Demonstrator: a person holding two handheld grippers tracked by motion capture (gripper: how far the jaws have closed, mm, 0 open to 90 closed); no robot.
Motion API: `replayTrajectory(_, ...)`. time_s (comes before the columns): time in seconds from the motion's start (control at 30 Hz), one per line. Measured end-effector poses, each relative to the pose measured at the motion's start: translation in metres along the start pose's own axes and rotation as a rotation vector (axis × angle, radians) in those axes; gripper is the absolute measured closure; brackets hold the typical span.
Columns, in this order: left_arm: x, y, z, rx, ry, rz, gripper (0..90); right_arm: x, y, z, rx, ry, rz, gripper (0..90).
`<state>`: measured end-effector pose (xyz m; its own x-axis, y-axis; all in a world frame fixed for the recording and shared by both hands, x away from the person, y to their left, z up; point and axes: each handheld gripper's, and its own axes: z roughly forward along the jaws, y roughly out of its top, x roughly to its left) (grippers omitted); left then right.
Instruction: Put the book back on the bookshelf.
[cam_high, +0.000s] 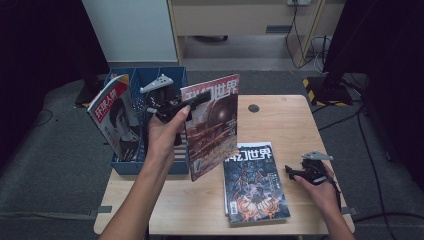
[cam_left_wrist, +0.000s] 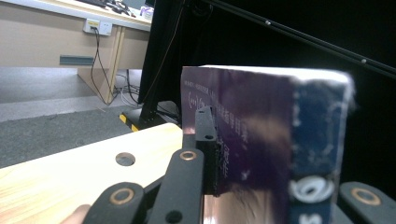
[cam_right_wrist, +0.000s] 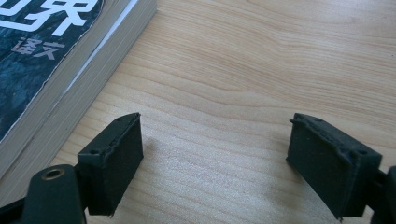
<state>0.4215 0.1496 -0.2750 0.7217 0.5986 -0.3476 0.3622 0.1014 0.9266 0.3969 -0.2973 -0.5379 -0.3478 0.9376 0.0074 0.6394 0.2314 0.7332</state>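
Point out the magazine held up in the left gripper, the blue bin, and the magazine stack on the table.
held magazine (cam_high: 212, 125), high view, middle of its red cover.
blue bin (cam_high: 131, 167), high view, front wall.
magazine stack (cam_high: 254, 185), high view, top cover's middle.

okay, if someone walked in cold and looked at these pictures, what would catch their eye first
Probably the red-covered magazine, held upright above the table's left half in the shut left gripper, beside a blue file box holding another magazine. Then the dark magazine stack lying flat at centre, with the right gripper open beside it.
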Motion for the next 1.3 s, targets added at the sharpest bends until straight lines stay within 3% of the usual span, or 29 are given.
replayTrajectory(1.3,0.012,0.010,-0.033,-0.041,0.051,0.004,83.7,0.000,0.000,0.000,0.001,-0.002,0.001,17.2)
